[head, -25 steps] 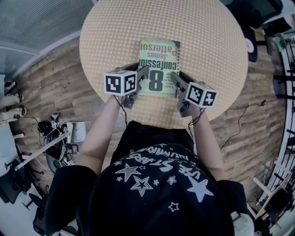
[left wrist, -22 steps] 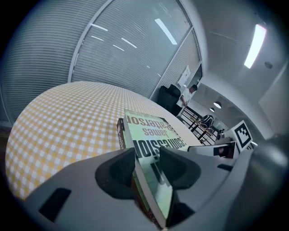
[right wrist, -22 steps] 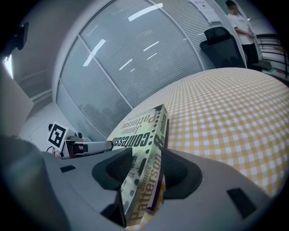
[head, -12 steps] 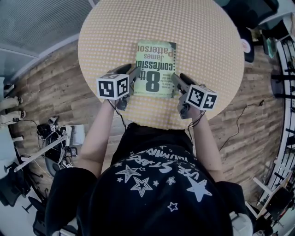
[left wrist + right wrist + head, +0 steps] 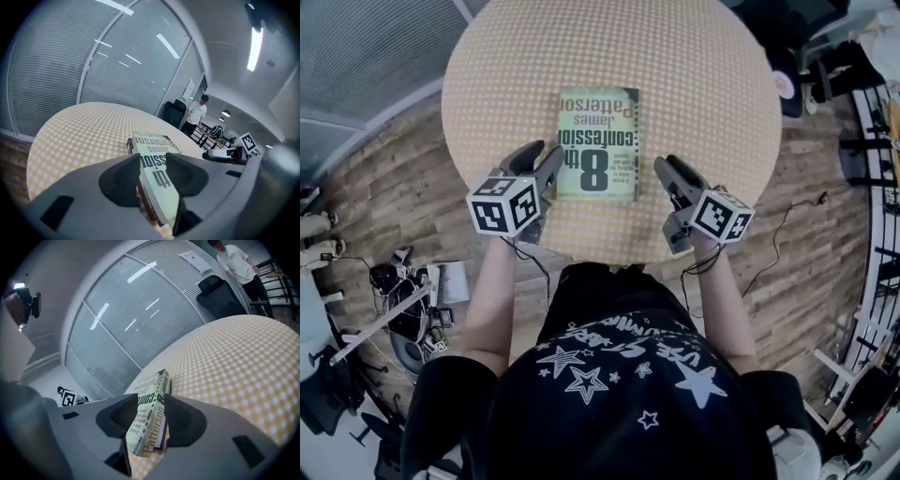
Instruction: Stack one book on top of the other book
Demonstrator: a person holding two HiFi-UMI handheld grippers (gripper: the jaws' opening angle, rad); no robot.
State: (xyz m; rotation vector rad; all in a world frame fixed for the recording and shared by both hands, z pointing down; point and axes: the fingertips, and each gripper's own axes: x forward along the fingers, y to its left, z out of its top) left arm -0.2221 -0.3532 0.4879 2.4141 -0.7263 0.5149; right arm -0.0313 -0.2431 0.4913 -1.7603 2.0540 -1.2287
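Note:
A green paperback (image 5: 598, 142) lies flat on a second book in the middle of the round checked table (image 5: 694, 75). In the left gripper view the green cover (image 5: 151, 143) rests on a darker book (image 5: 130, 146) whose edge shows beneath it. My left gripper (image 5: 544, 161) hovers open just off the stack's near left corner, touching nothing. On the other side my right gripper (image 5: 666, 172) is also open, a short gap from the stack's near right side. Between the right gripper's jaws the green book's spine (image 5: 151, 420) appears further off, not gripped.
The table's near edge runs just under both grippers. A person (image 5: 196, 114) stands in the background beside a black chair (image 5: 218, 296) and a glass wall with blinds. Cables and equipment (image 5: 403, 281) lie on the wooden floor at the left.
Both grippers have drawn back from the stack's sides toward the near table edge and risen a little. The books have stayed put.

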